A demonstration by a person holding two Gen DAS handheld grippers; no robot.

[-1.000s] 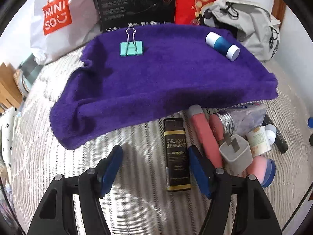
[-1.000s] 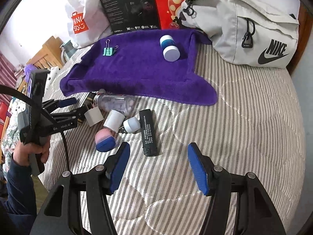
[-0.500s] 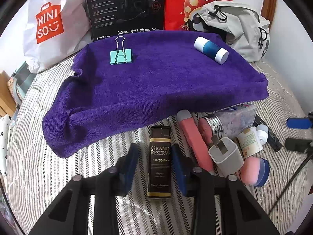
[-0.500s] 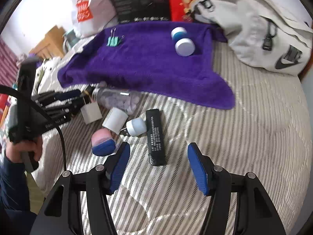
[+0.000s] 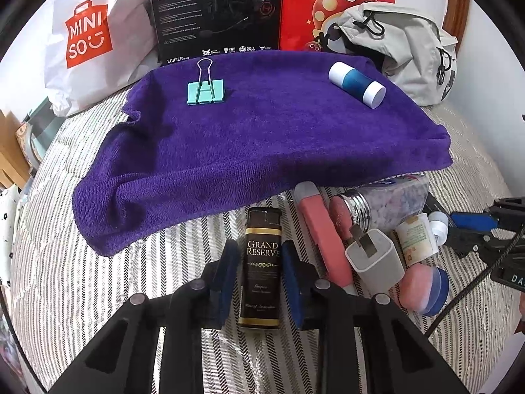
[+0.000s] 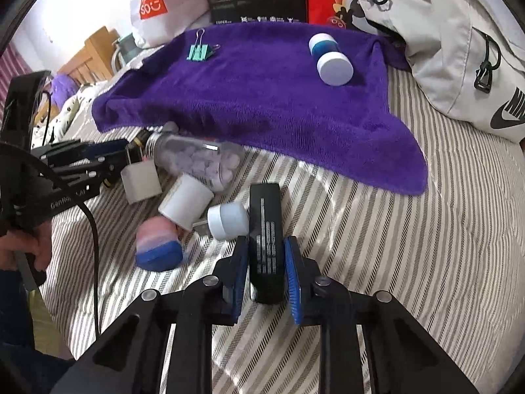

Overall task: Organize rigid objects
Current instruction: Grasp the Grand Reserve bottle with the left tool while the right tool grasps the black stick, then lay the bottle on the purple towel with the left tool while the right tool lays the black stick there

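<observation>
A dark "Grand Reserve" lighter [image 5: 262, 264] is lying flat on the striped bed, pointing toward 12 o'clock. At its 3 o'clock a pink stick [image 5: 323, 236], a pill bottle [image 5: 387, 202], a grey charger plug [image 5: 374, 261] and a pink-and-blue sponge [image 5: 423, 290] are lying bunched together. A black bar [image 6: 266, 239] is lying lengthwise. On the purple towel [image 5: 262, 138], a teal binder clip [image 5: 205, 90] is sitting at 11 o'clock and a blue-and-white tube [image 5: 356, 83] is lying on its side at 1 o'clock.

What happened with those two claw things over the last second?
Both closed in. The left gripper moved forward and narrowed its fingers from wide open onto the Grand Reserve lighter. The right gripper came forward and closed from wide open around the black bar. Both items lie on the bed, not lifted. The binder clip and blue bottle on the purple towel stayed put.
</observation>
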